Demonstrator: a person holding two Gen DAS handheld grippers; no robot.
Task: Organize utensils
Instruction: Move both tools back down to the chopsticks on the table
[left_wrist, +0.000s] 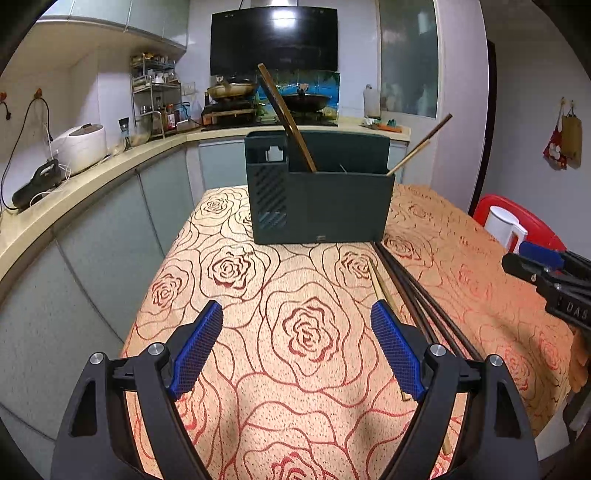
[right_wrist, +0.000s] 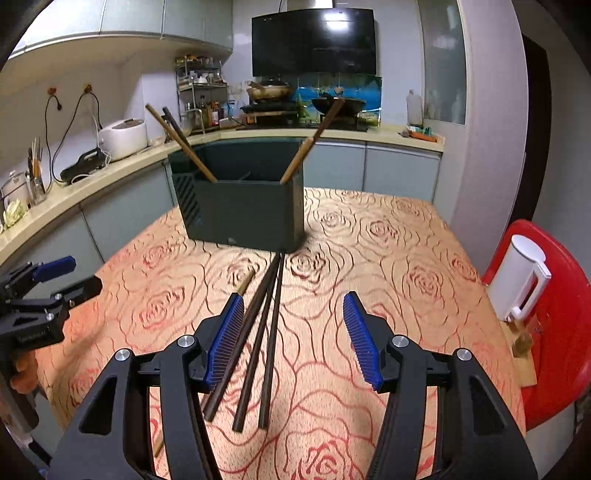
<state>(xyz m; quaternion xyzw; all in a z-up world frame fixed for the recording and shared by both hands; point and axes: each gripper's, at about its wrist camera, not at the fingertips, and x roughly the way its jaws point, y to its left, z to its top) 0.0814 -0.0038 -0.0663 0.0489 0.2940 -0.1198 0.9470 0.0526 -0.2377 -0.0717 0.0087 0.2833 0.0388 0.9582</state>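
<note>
Three dark chopsticks (right_wrist: 266, 332) lie mid-table, long axes pointing at the holder (right_wrist: 240, 206) toward the far edge. Right gripper (right_wrist: 293, 321), nearer, straddles them, jaws apart, nothing gripped. Left gripper (left_wrist: 297, 332) gapes empty alongside.

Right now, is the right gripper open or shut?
Open. The right gripper has its blue pads apart, and the dark chopsticks lie on the table between them, ungripped.
</note>
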